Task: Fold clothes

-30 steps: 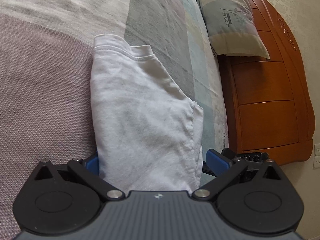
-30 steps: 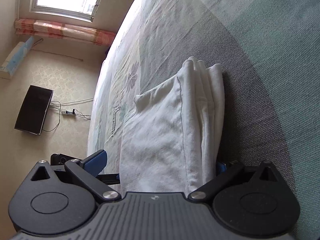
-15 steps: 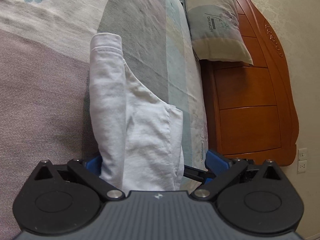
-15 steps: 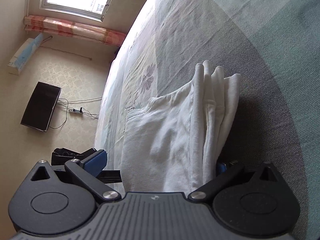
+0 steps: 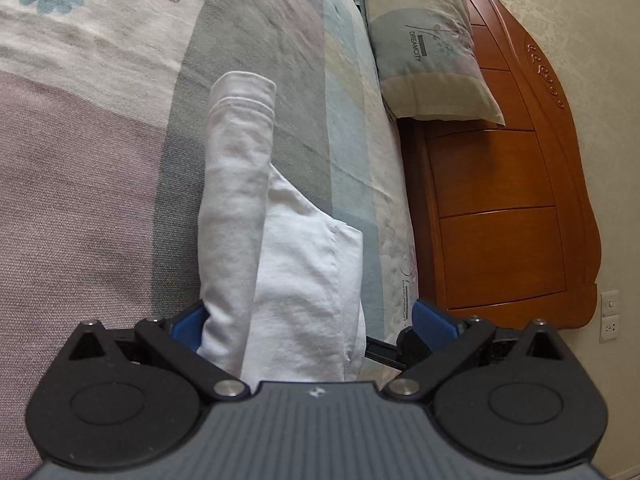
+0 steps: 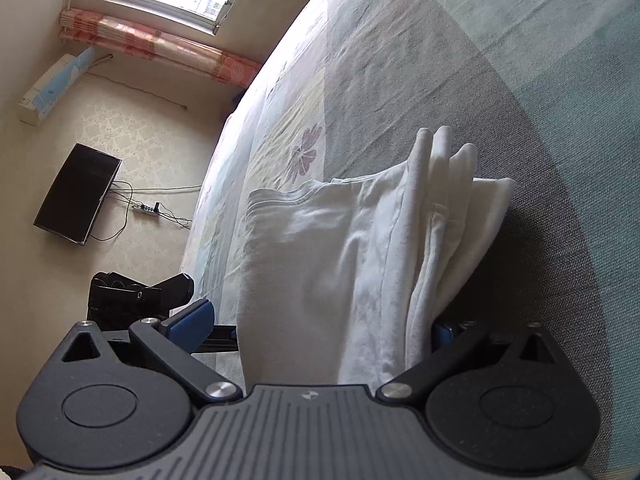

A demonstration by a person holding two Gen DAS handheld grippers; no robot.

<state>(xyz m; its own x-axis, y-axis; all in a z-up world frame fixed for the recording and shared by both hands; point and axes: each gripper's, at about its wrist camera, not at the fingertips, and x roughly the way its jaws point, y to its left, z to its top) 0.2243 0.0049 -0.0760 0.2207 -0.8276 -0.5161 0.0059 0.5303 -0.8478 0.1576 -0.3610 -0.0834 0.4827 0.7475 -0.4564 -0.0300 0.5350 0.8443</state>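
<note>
White cotton garment [image 5: 280,264], folded in layers, is hanging between both grippers above the patchwork bedspread [image 5: 100,184]. Left gripper [image 5: 308,324] is sitting with blue fingers [image 5: 430,318] spread wide, cloth draping between them (actual grip point hidden). Pillow [image 5: 428,52] is leaning against the wooden headboard [image 5: 504,216]. Right gripper [image 6: 320,328] is likewise standing open around the stacked folds [image 6: 448,208].

The left gripper [image 5: 308,322] is held with its jaws spread wide. The right gripper [image 6: 320,326] is likewise held wide apart.
</note>
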